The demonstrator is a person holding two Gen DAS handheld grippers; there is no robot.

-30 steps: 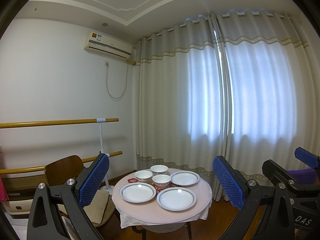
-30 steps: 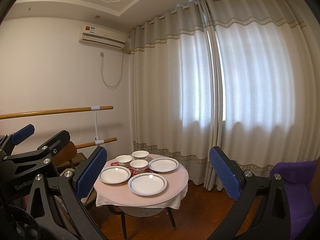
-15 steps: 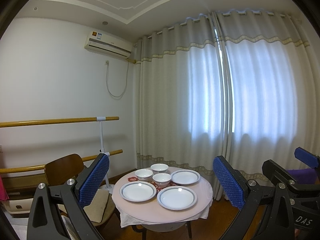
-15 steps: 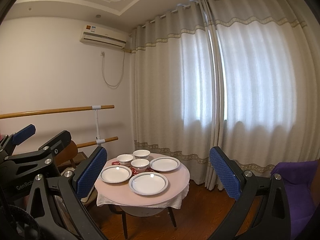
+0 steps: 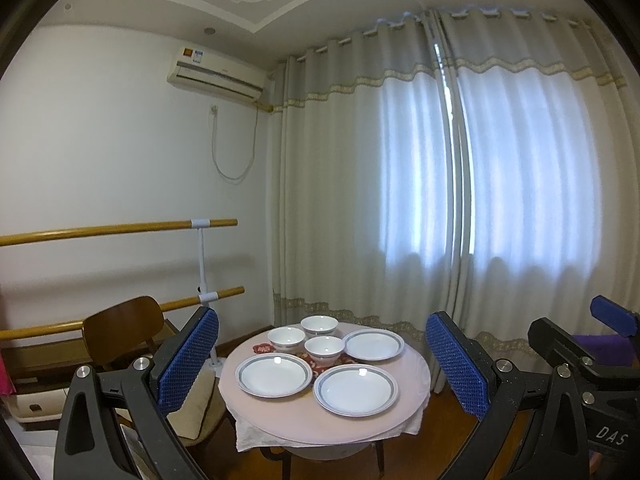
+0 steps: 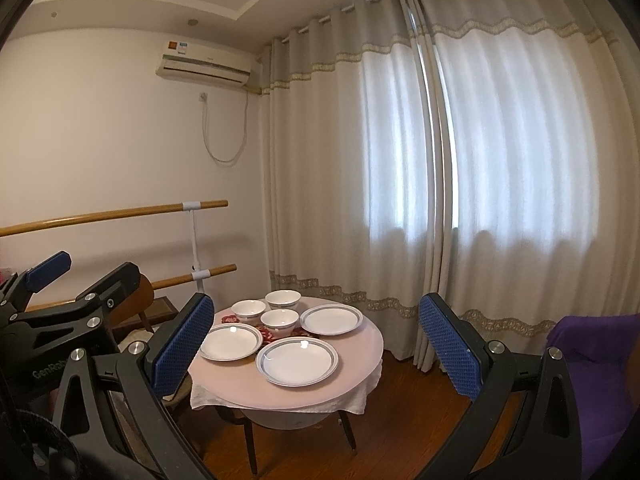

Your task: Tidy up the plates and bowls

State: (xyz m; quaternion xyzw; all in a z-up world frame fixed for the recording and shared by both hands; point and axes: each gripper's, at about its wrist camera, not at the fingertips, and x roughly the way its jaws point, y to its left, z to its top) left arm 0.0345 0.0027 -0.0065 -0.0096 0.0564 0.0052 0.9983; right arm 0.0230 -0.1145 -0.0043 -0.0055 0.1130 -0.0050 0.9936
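Plates beyond both splayed grippers

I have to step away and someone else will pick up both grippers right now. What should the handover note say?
Left gripper: open, empty, held back from the table.
Right gripper: open, empty, also held back.
On the round table: three plates spread apart, near right, near left, far right; three bowls clustered behind them, separate and upright.
Done: nothing stacked so far.
Left: probably gather the plates into one stack, then nest the bowls.
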